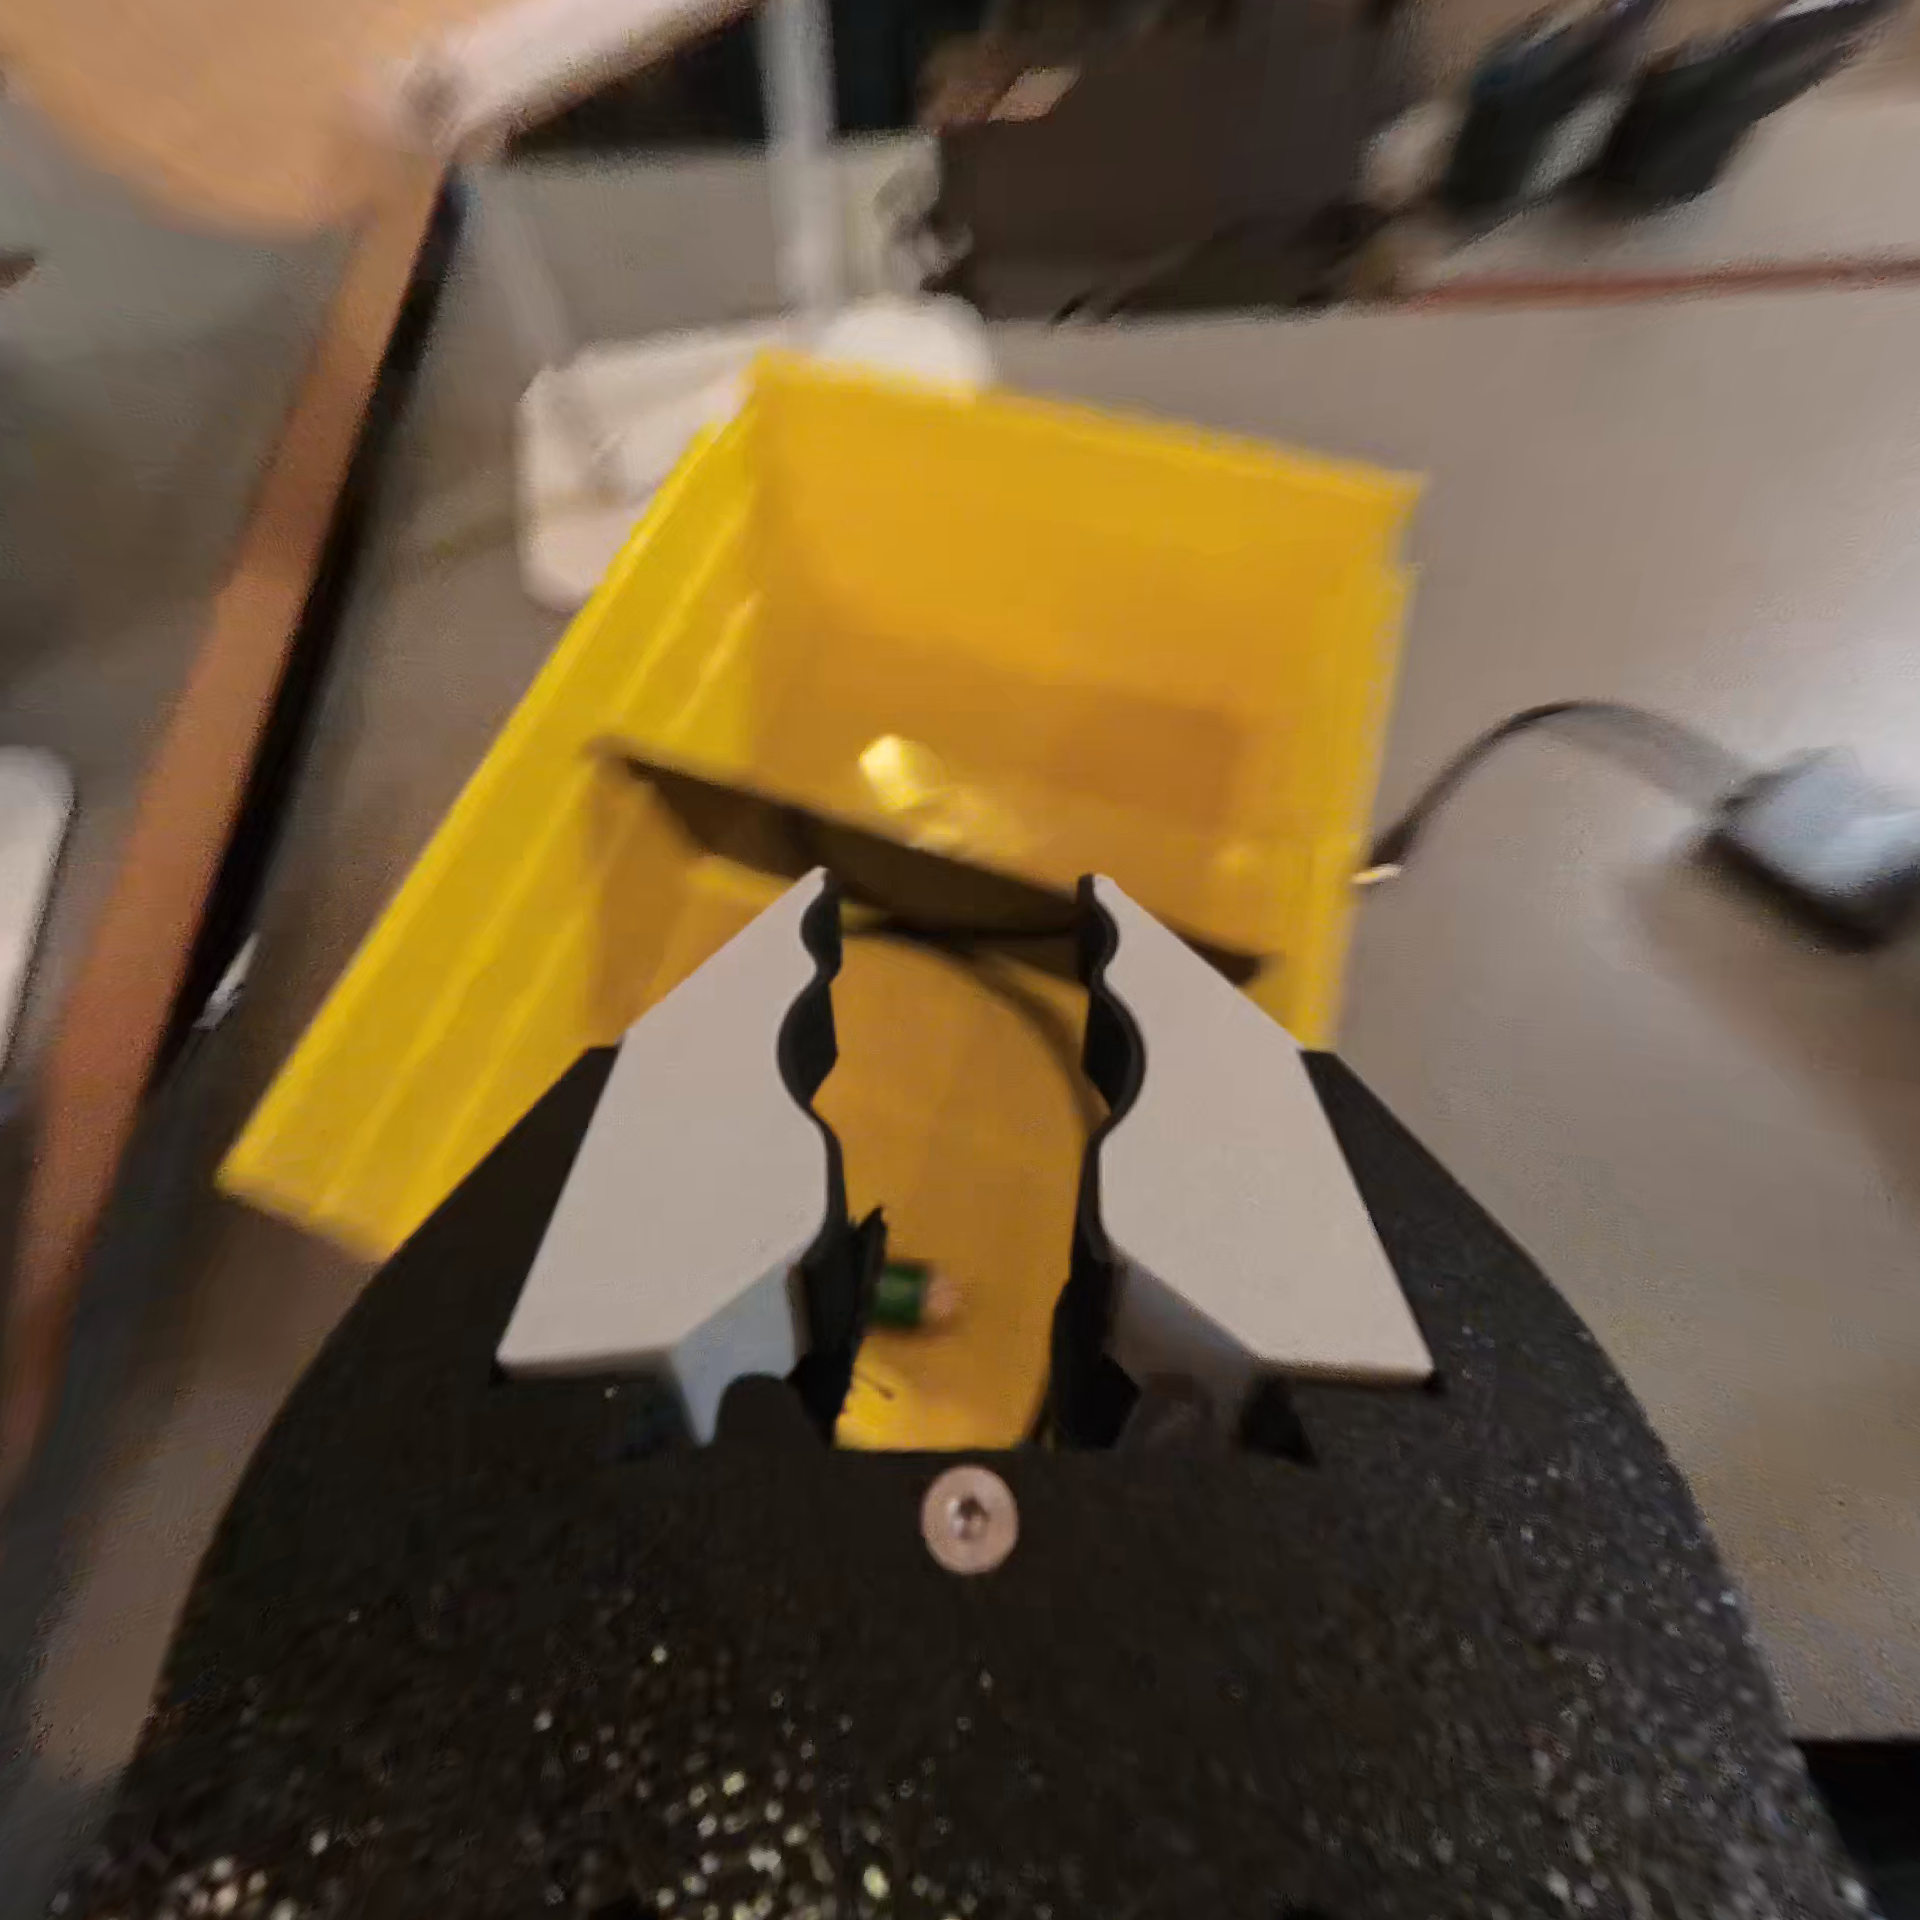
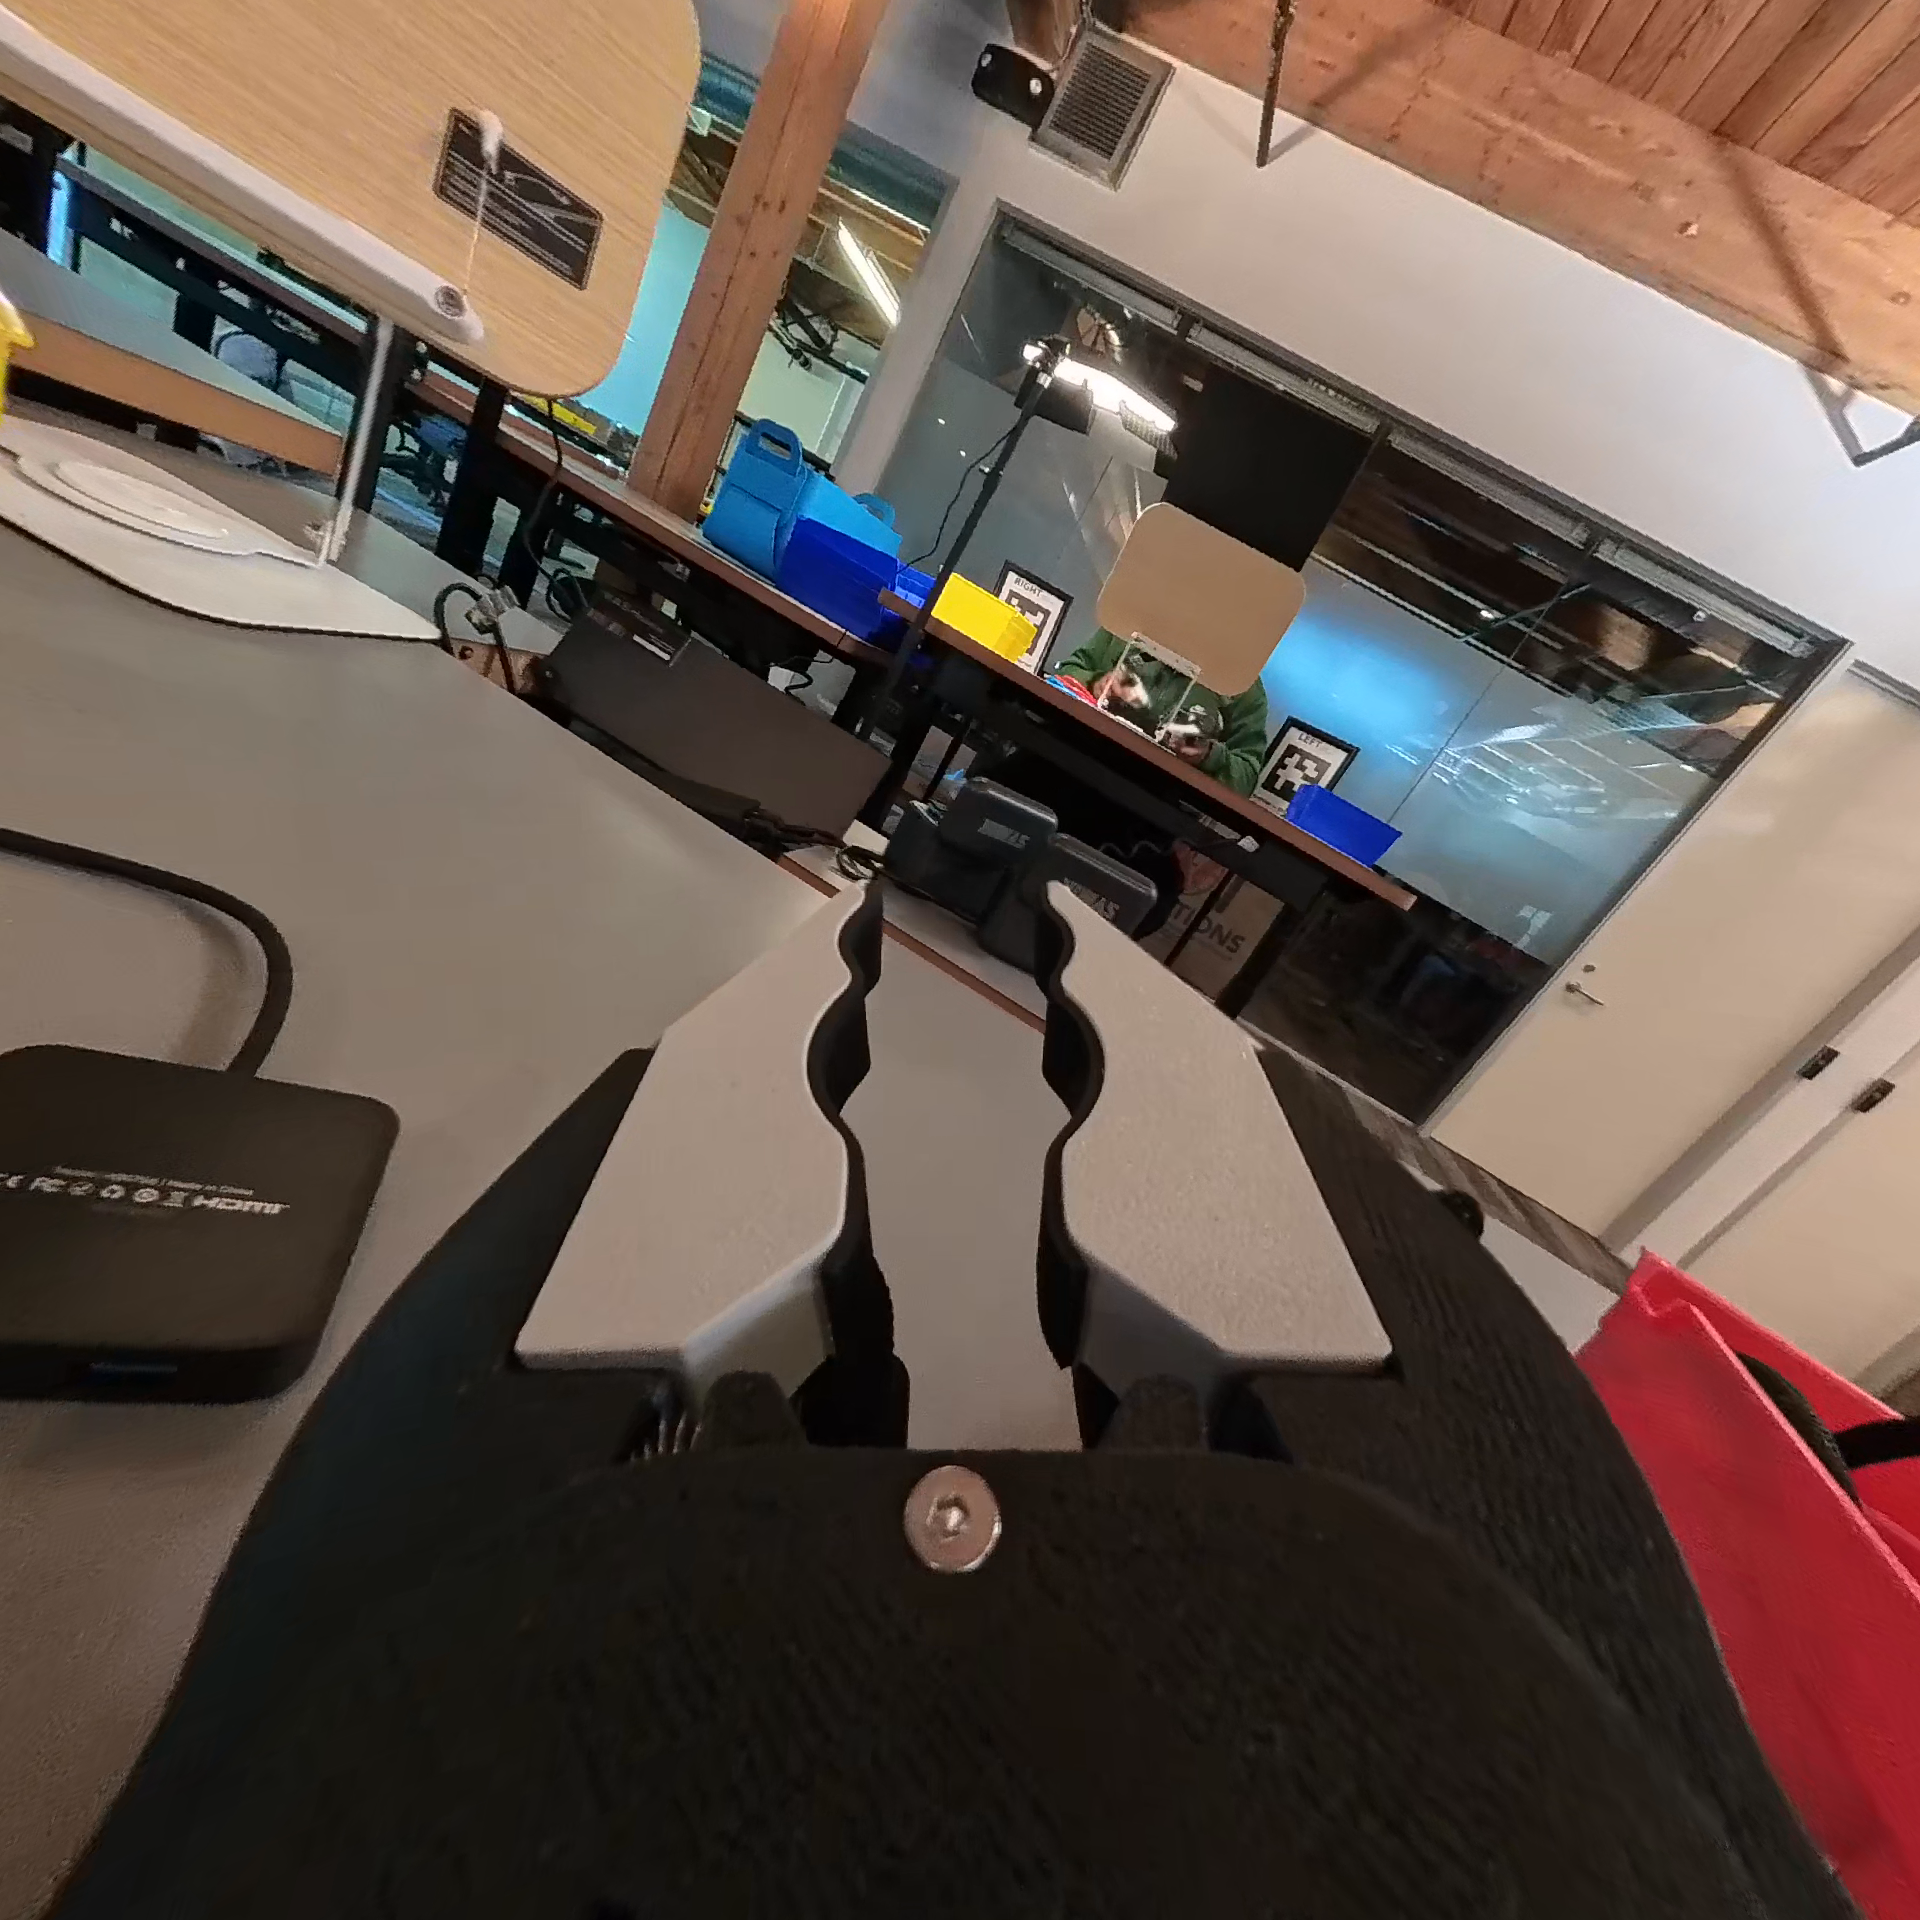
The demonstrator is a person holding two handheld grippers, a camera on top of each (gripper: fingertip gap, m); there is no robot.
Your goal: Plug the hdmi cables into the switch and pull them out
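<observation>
My left gripper (image 1: 956, 894) is open and empty, hovering over the near end of a yellow bin (image 1: 1081, 520). Inside the bin lies a coiled black cable (image 1: 1049, 1029) with a gold-coloured plug (image 1: 904, 774); the view is blurred. The black switch box (image 1: 1829, 831) with its own black cable (image 1: 1538, 727) sits on the grey table to the right of the bin. In the right wrist view the switch (image 2: 156, 1205) lies flat at the left, beside my right gripper (image 2: 961, 904), which is open, empty and low over the table.
A red bin (image 2: 1766, 1538) stands at the right of my right gripper. A white lamp base (image 1: 644, 457) sits behind the yellow bin. The table edge (image 2: 977, 987) runs just beyond the right fingertips. A person sits at a far table with blue and yellow bins. My hands' fingertips stand some 40 cm from each other.
</observation>
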